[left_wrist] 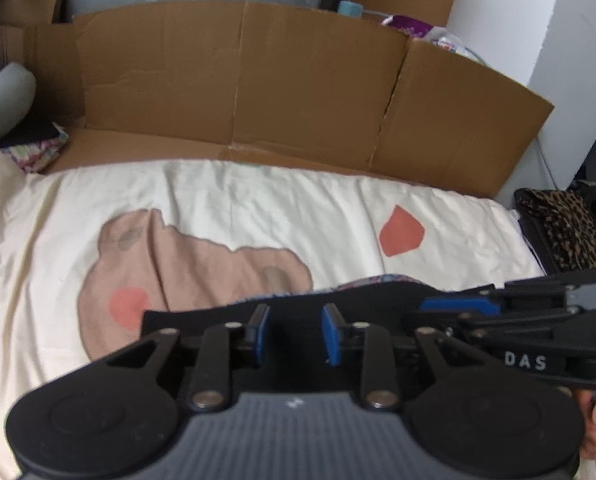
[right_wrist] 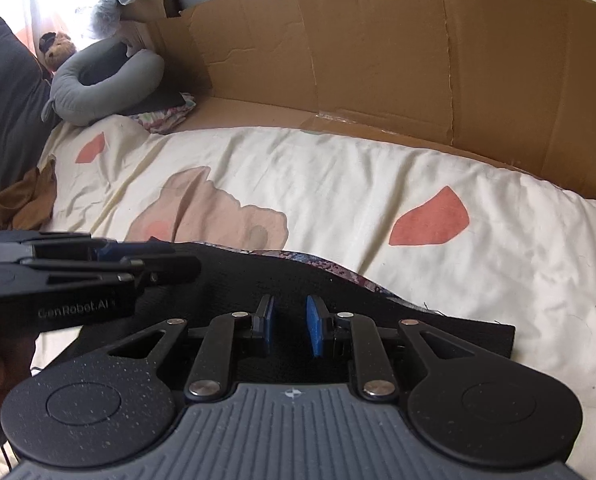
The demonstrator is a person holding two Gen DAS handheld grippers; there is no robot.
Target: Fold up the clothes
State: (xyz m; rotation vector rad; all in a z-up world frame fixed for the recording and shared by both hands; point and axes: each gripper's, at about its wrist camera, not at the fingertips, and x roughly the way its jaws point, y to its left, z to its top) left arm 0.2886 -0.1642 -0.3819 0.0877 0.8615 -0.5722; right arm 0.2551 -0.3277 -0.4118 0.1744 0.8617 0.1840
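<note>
Left wrist view: the left gripper (left_wrist: 293, 334) has its blue pads (left_wrist: 259, 334) apart, nothing between them. A dark garment (left_wrist: 201, 322), black with a patterned underside showing along its far edge, lies flat on the cream bedspread (left_wrist: 257, 200) just ahead of and under the fingertips. The right gripper (left_wrist: 478, 312) enters from the right at the garment's edge; from this side angle I cannot tell whether its jaws are parted or pinching cloth. A cardboard wall (left_wrist: 298, 88) stands along the far side of the bed, likely to keep the work area bounded. Right wrist view: the right gripper (right_wrist: 289, 330) shows pads (right_wrist: 314, 330) separated with a clear gap, holding nothing. The garment spreads left to right beneath and beyond the fingers, its right corner (right_wrist: 494, 338) lying square on the bedspread. The left gripper (right_wrist: 109, 264) hovers over the garment's left part, seen side-on. A grey neck pillow (right_wrist: 105, 88) and a brown cloth (right_wrist: 21, 204) lie well apart at the head end. Judgement: both tools sit low over the near hem, placed to take two spaced holds for a fold away from the person; the fold is not yet made.
</note>
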